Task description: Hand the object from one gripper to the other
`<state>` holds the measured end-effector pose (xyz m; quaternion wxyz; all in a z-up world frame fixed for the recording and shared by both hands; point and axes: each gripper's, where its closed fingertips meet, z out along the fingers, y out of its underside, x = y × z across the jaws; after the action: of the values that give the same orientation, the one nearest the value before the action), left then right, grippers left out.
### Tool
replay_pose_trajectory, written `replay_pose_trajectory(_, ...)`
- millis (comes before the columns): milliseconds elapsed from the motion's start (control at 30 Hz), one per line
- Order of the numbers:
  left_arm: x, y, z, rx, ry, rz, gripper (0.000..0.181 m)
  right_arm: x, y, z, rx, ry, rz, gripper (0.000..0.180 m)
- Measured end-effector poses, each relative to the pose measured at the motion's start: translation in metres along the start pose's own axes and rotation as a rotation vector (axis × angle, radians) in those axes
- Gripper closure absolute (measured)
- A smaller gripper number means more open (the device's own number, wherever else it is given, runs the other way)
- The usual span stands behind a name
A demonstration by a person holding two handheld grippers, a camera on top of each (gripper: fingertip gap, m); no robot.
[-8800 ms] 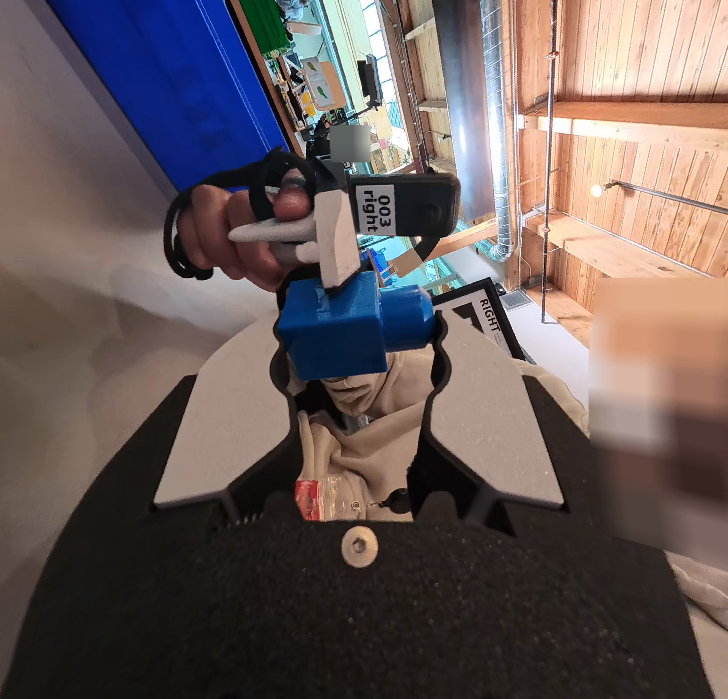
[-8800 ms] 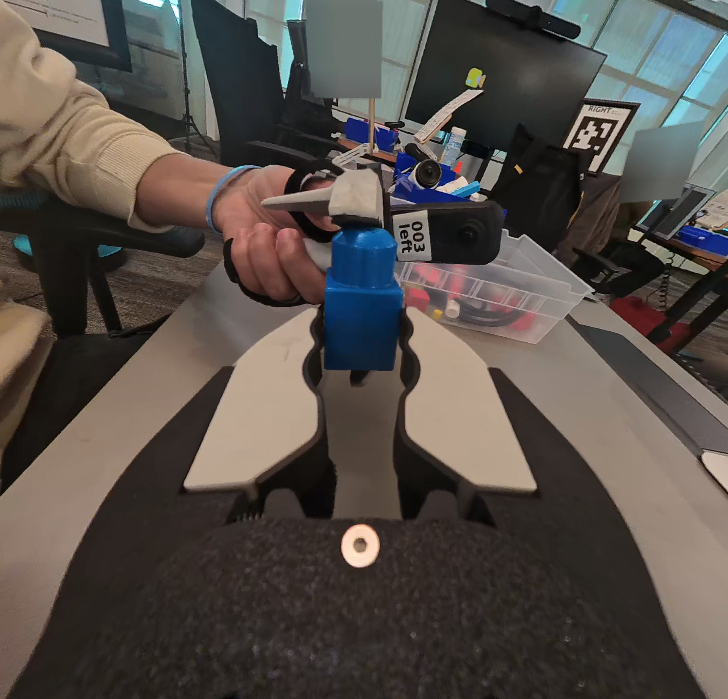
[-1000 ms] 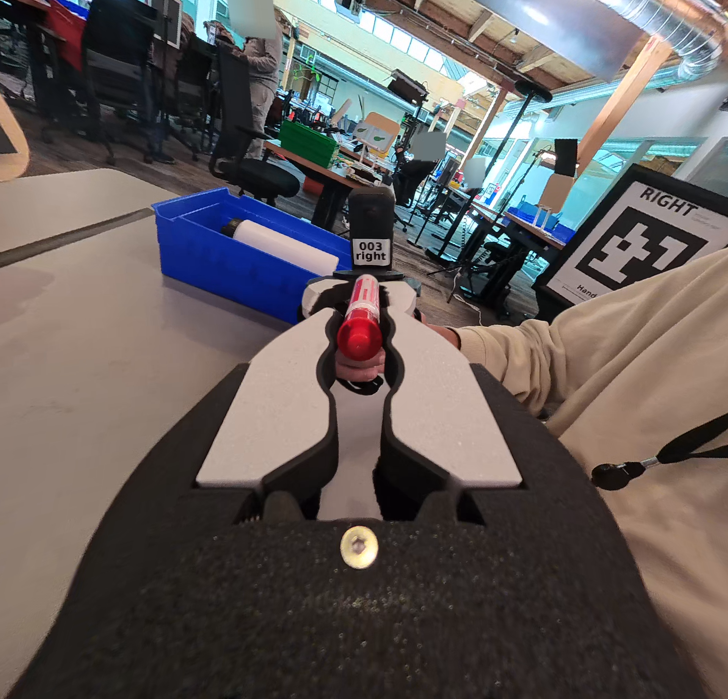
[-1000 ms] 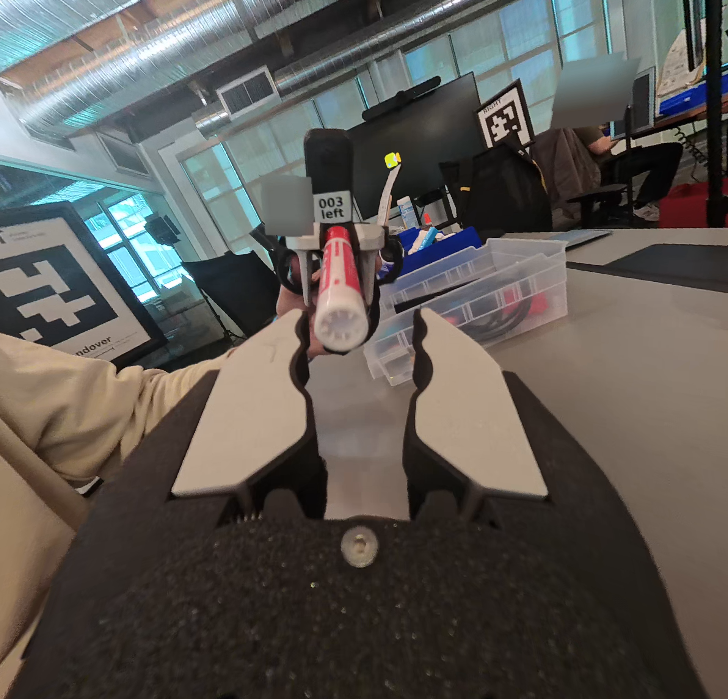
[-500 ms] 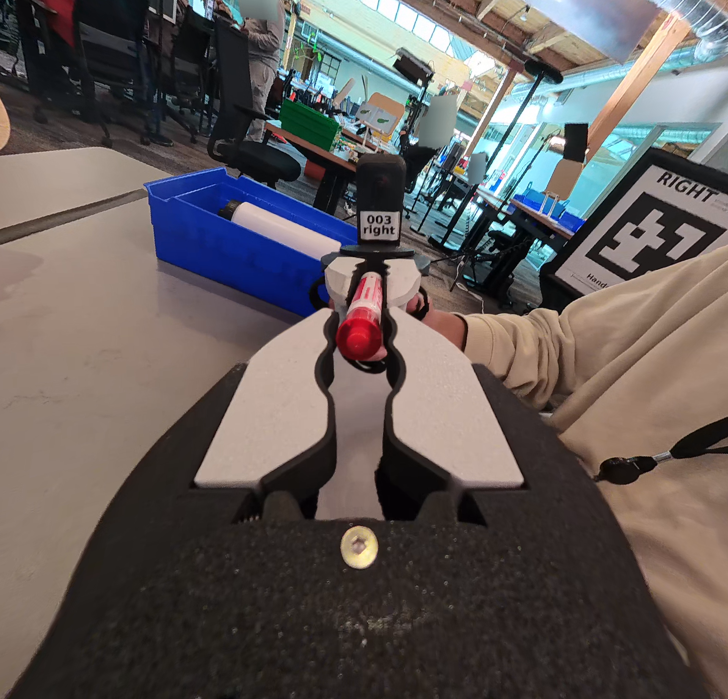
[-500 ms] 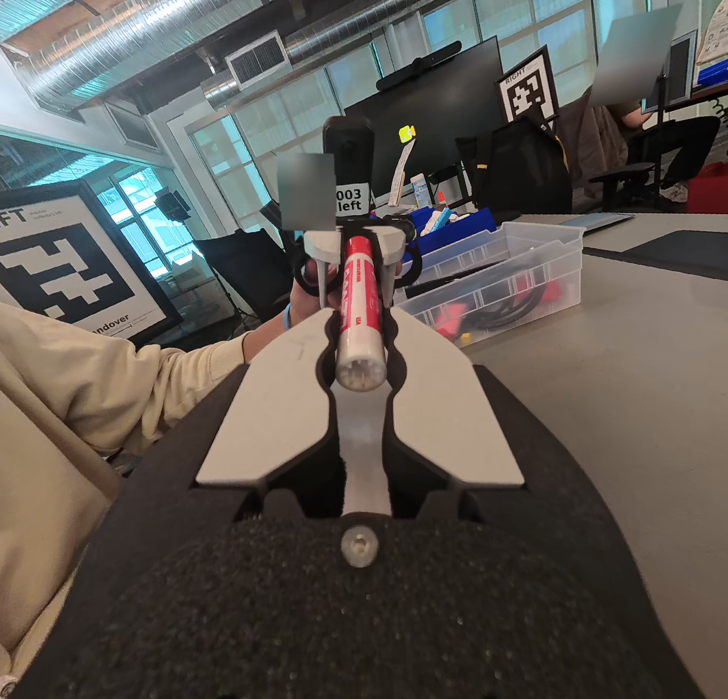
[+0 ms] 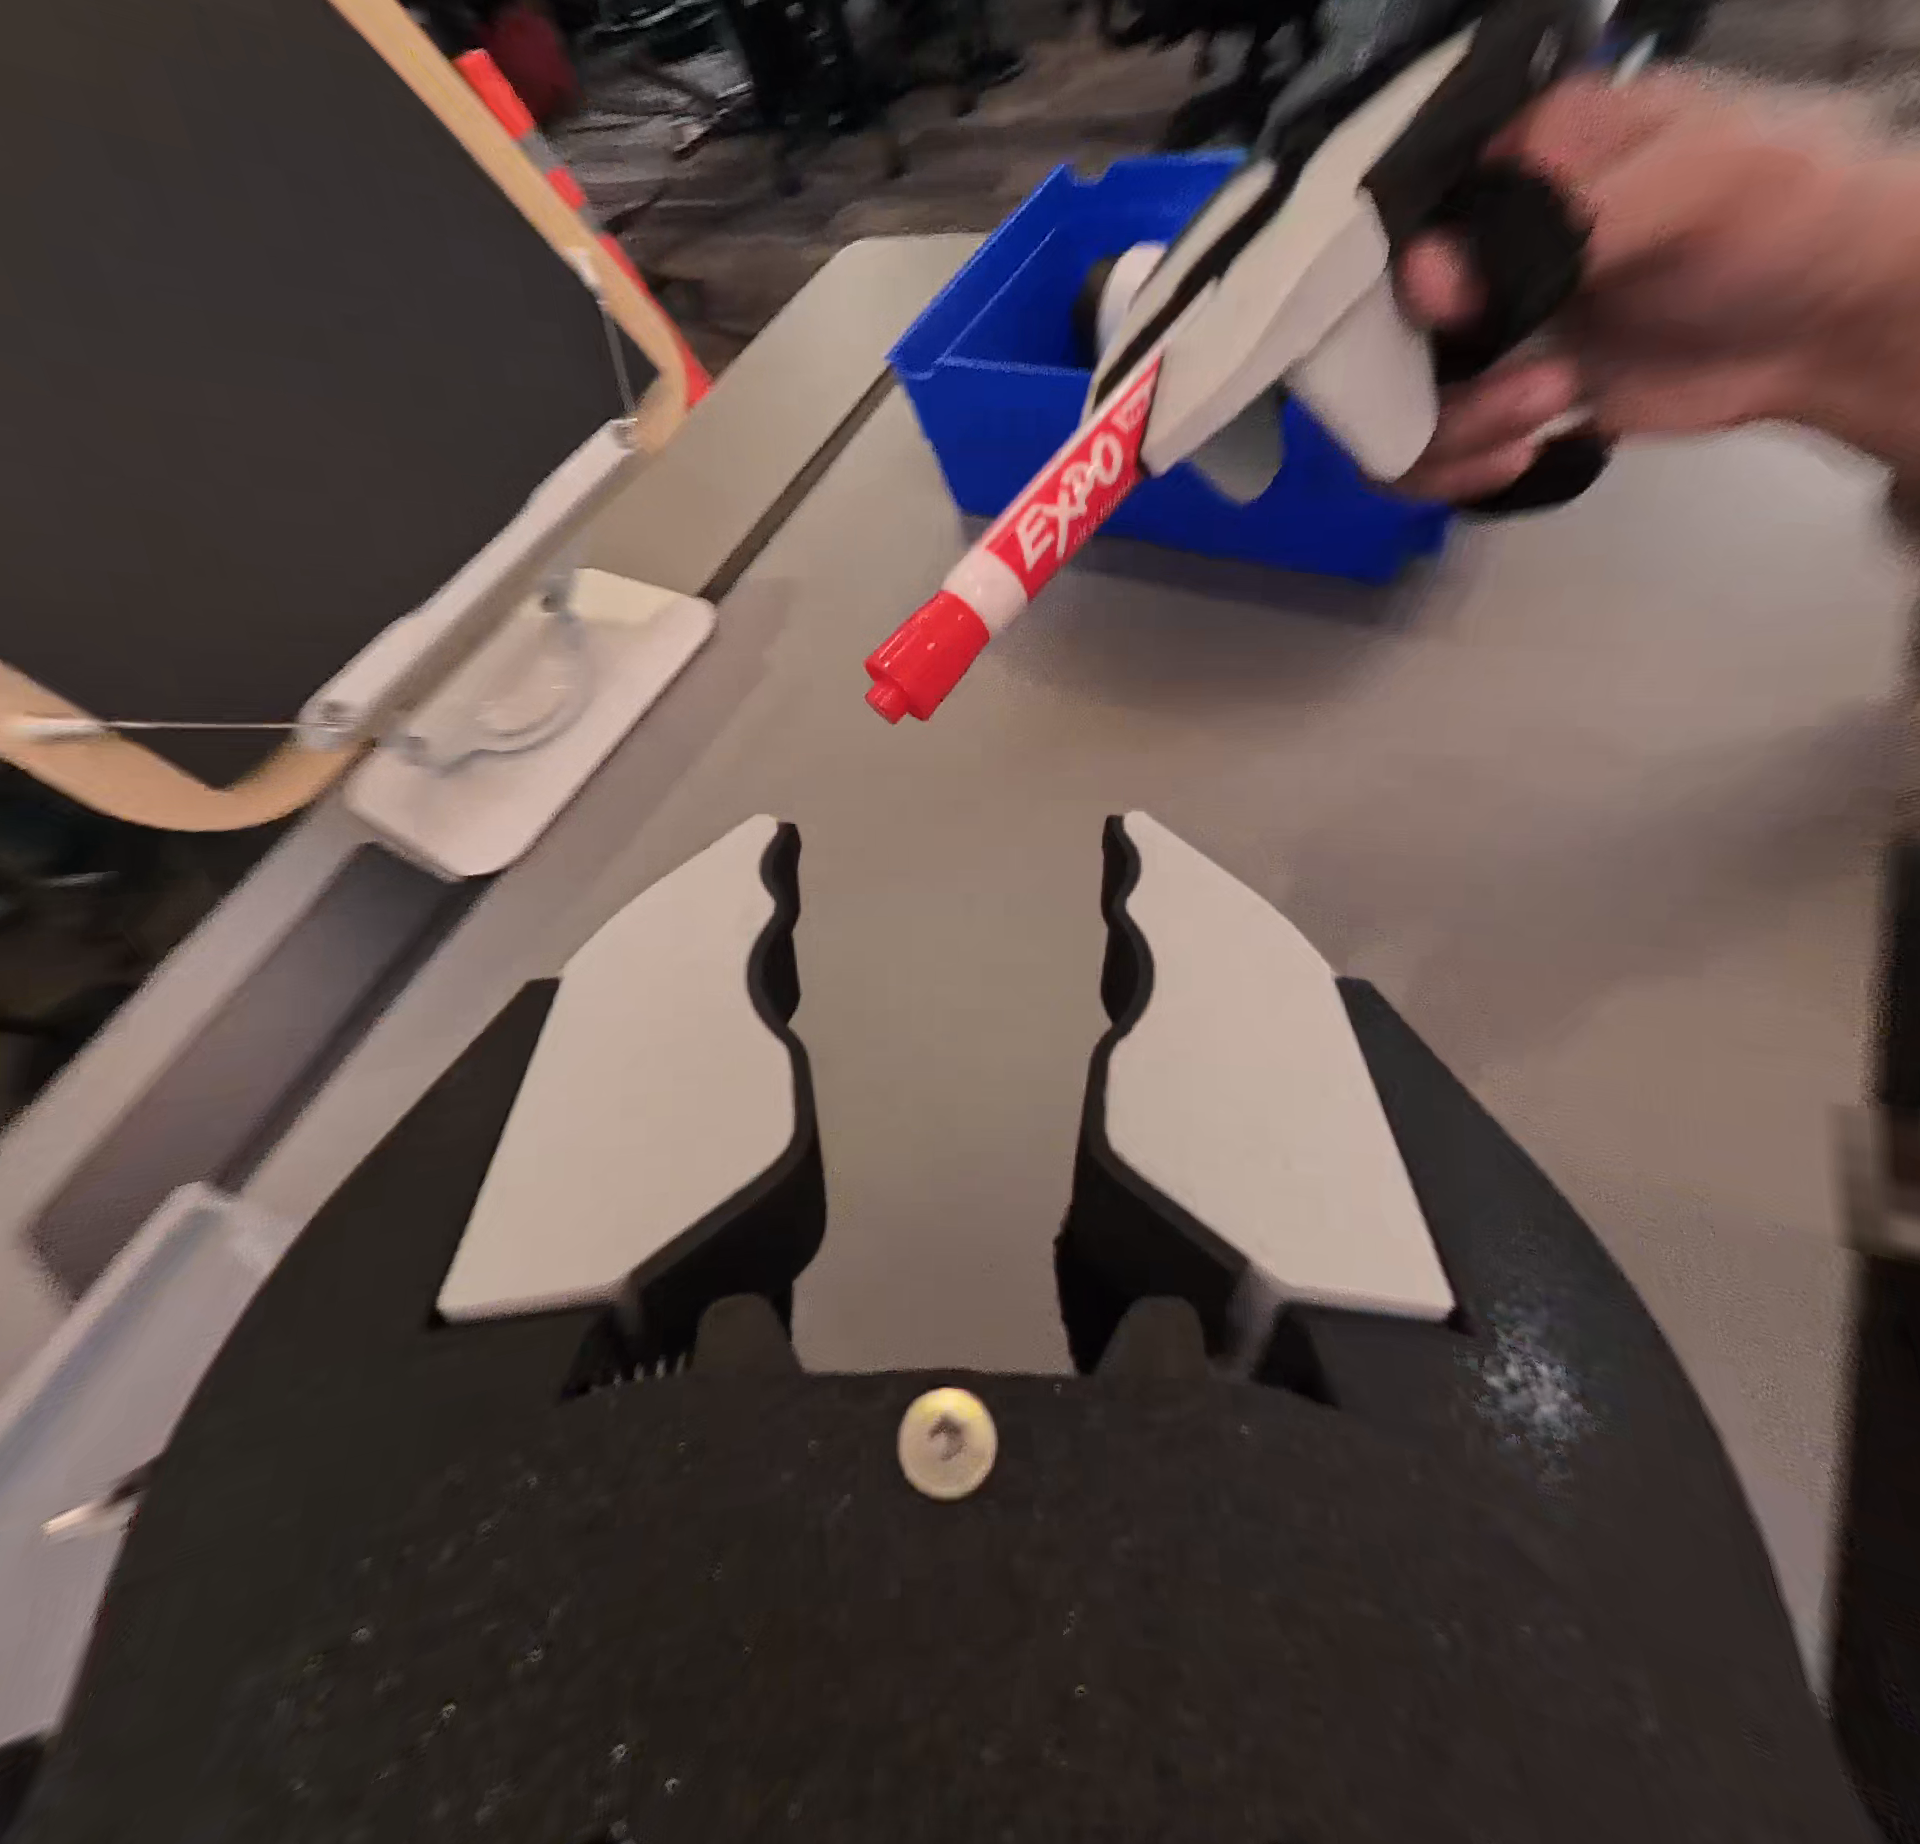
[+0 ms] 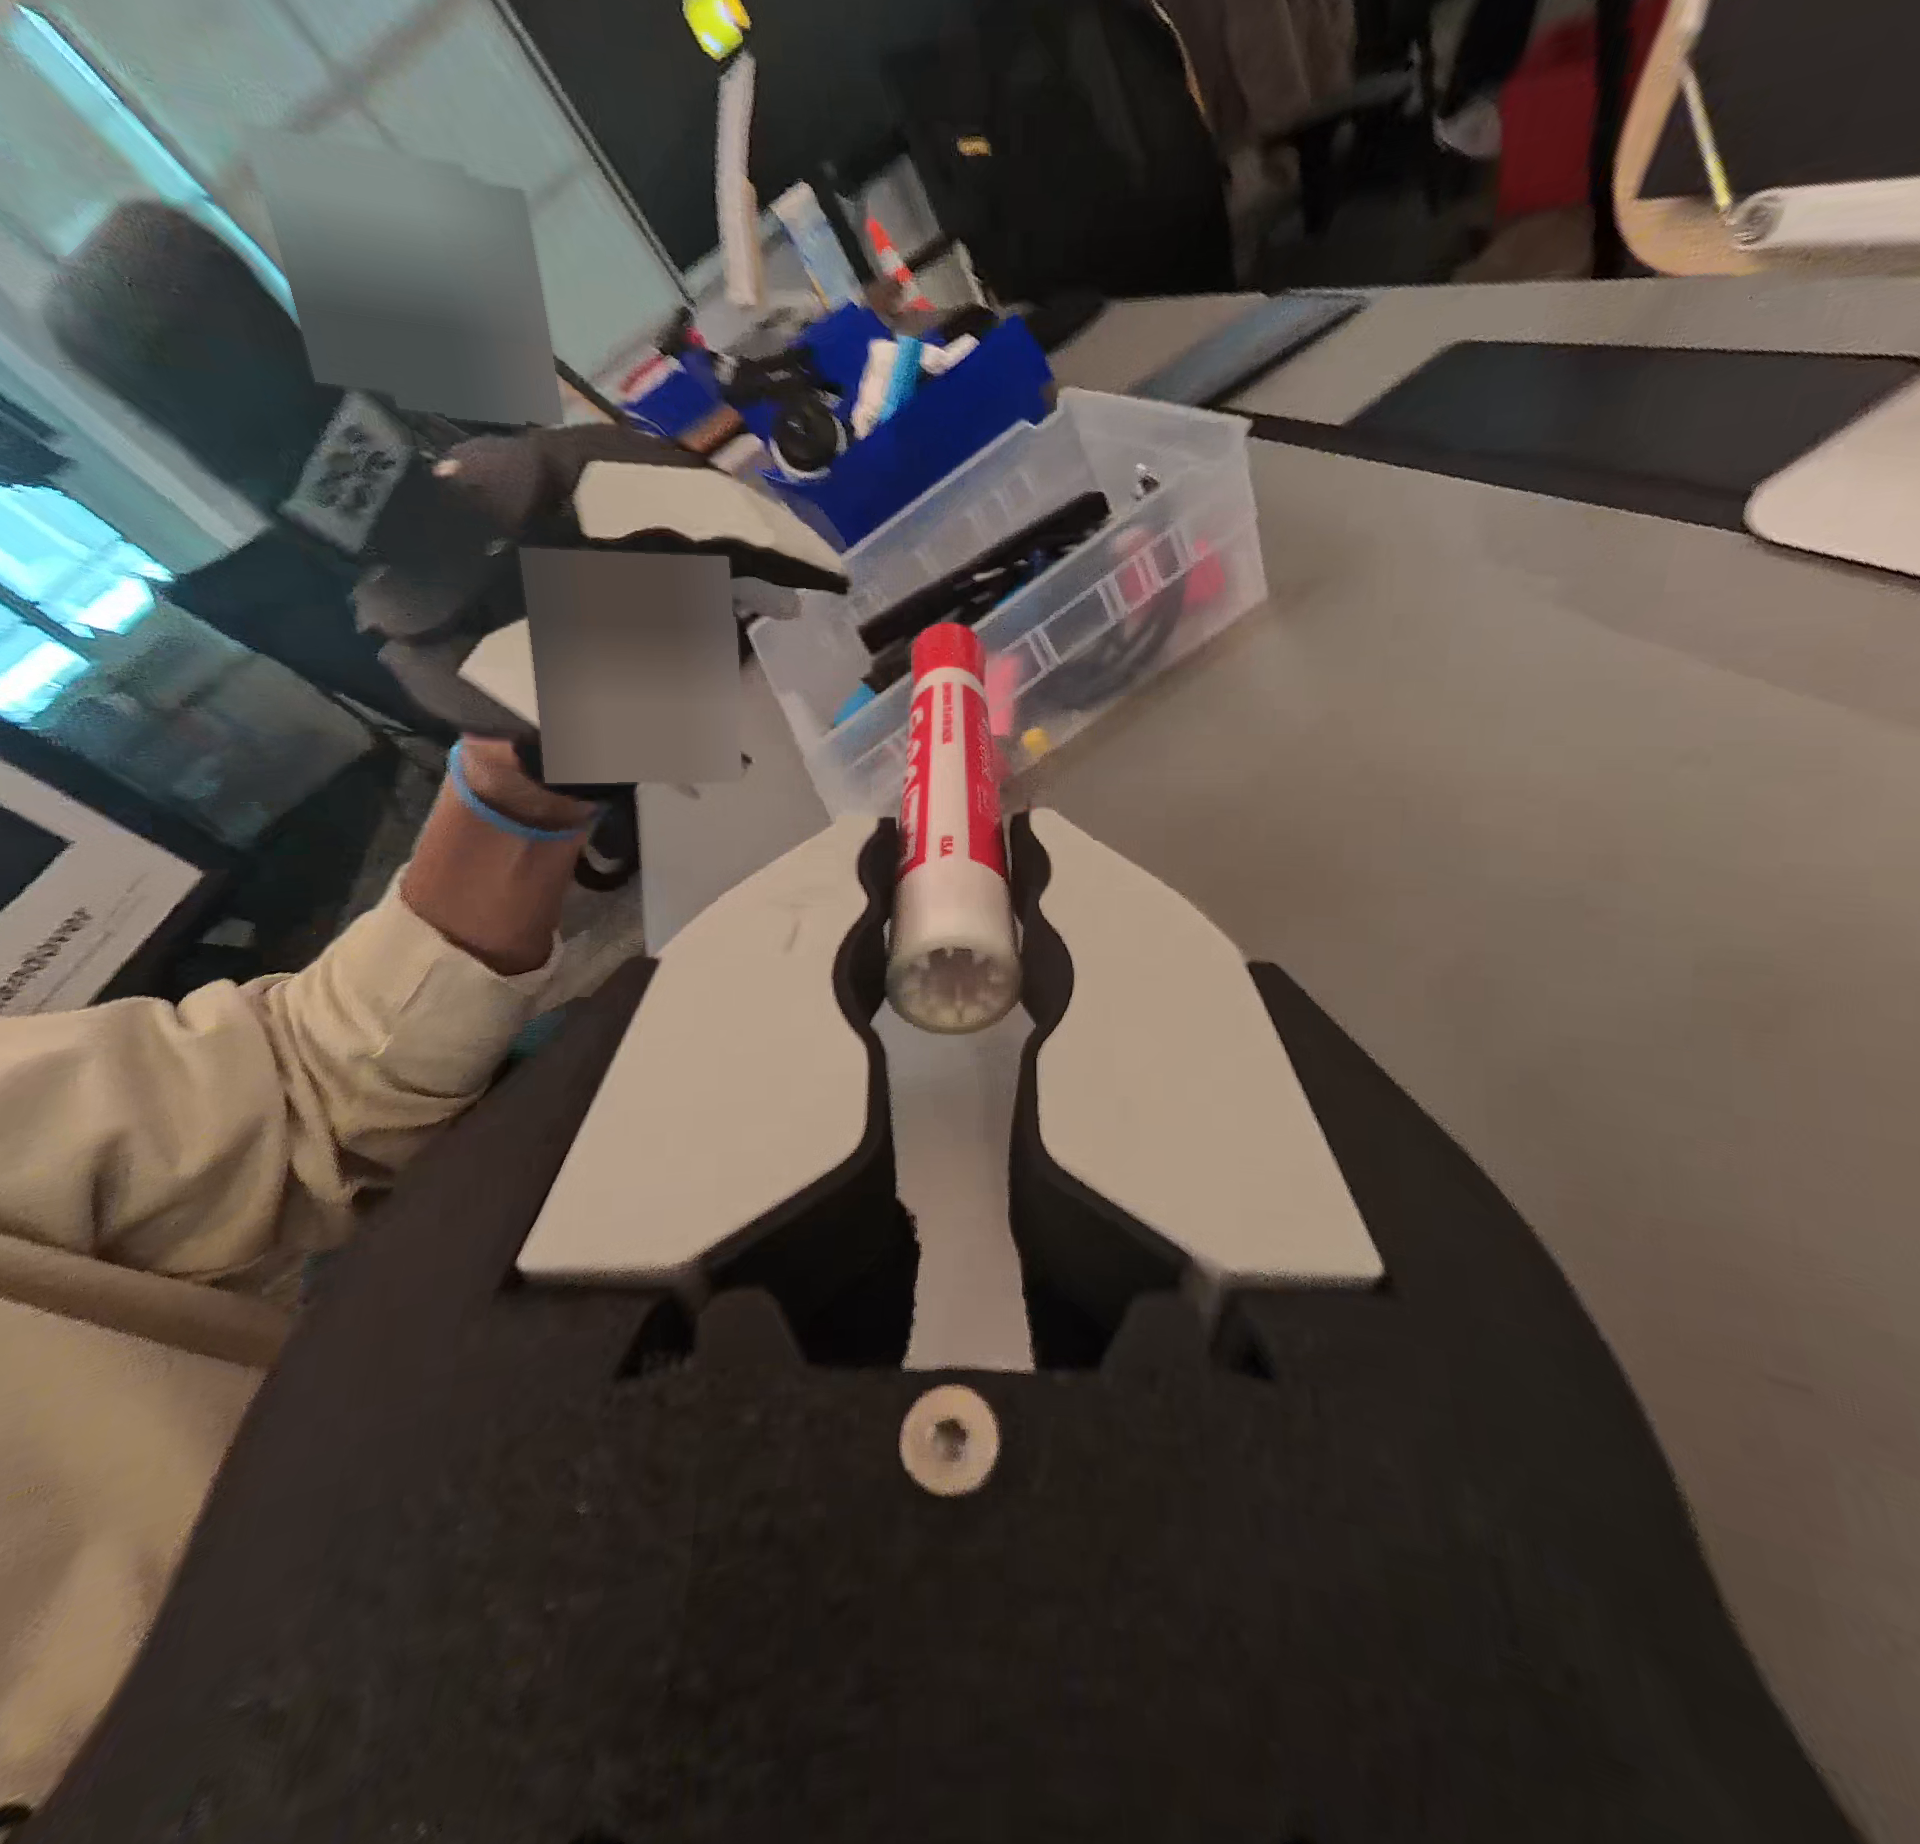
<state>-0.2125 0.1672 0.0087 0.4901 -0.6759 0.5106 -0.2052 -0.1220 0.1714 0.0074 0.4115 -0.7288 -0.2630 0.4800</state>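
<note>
A red-and-white marker (image 8: 948,786) sits clamped between the fingertips of my right gripper (image 8: 951,833), white end toward the camera and red cap pointing away. In the left wrist view the marker (image 7: 1039,537) sticks out of the right gripper (image 7: 1143,444) at the upper right, cap down-left, held above the grey table (image 7: 1455,859). My left gripper (image 7: 951,838) is open and empty, jaws wide apart, a short way back from the cap. It also shows at the left of the right wrist view (image 8: 810,594), apart from the marker.
A blue bin (image 7: 997,412) with a white roll stands behind the marker. A clear plastic tray (image 8: 1195,506) of small parts and another blue bin (image 8: 935,423) sit farther off. A dark screen on a white foot (image 7: 520,672) stands at the left table edge. Spacing between my two grippers at the tips: around 10 cm.
Half a second ago both grippers were shut on the marker. The left gripper has opened and drawn back; the right gripper keeps the marker. Much earlier a blue block was held between them.
</note>
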Motion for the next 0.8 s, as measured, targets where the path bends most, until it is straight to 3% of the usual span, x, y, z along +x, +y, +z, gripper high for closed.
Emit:
replay_pose_trajectory(133, 0.006, -0.005, 0.008, -0.088, -0.161, 0.213, 0.132, -0.009, -0.009, 0.006, -0.097, 0.119, -0.005, 0.158)
replay_pose_trajectory(267, 0.013, -0.007, 0.013, -0.173, -0.27, 0.411, 0.131, -0.02, 0.006, 0.022, -0.209, 0.184, -0.069, 0.158)
replay_pose_trajectory(500, 0.022, 0.012, 0.025, -0.293, -0.264, 0.531, 0.134, -0.037, 0.029, 0.04, -0.299, 0.12, -0.062, 0.158)
replay_pose_trajectory(567, 0.02, 0.016, 0.028, -0.31, -0.269, 0.538, 0.142, -0.04, 0.031, 0.041, -0.313, 0.117, -0.076, 0.158)
replay_pose_trajectory(633, 0.021, 0.019, 0.03, -0.316, -0.259, 0.545, 0.161, -0.042, 0.032, 0.042, -0.315, 0.123, -0.095, 0.158)
replay_pose_trajectory(800, 0.022, 0.016, 0.033, -0.267, -0.245, 0.501, 0.162, -0.044, 0.023, 0.04, -0.256, 0.112, -0.193, 0.157)
